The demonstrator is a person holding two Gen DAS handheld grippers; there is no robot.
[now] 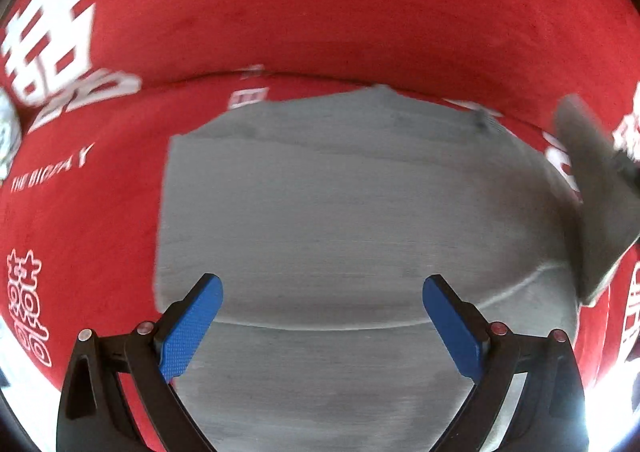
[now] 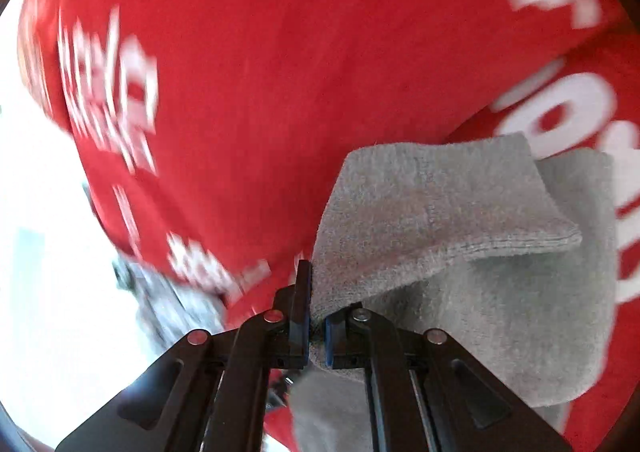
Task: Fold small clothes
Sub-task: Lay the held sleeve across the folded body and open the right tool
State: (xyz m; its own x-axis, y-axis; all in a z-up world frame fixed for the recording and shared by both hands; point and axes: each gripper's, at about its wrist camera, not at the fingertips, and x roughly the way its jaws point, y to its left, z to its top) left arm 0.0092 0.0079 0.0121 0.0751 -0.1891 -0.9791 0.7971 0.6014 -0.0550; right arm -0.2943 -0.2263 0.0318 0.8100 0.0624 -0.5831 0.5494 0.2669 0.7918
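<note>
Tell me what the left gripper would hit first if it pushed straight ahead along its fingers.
Most likely the grey garment: the open left gripper points at its flat middle, spread on the red cloth. Depth is unclear.

I see a plain grey garment (image 1: pixel 340 212) on a red cloth (image 1: pixel 340 12) printed with white characters, and my black left gripper (image 1: pixel 322 316) has blue pads (image 1: pixel 188 328).

Red cloth (image 1: pixel 360 12) with white double-happiness characters (image 1: pixel 48 32) and blurred white lettering (image 1: pixel 48 172), bright white patch at left (image 2: pixel 40 252)
</note>
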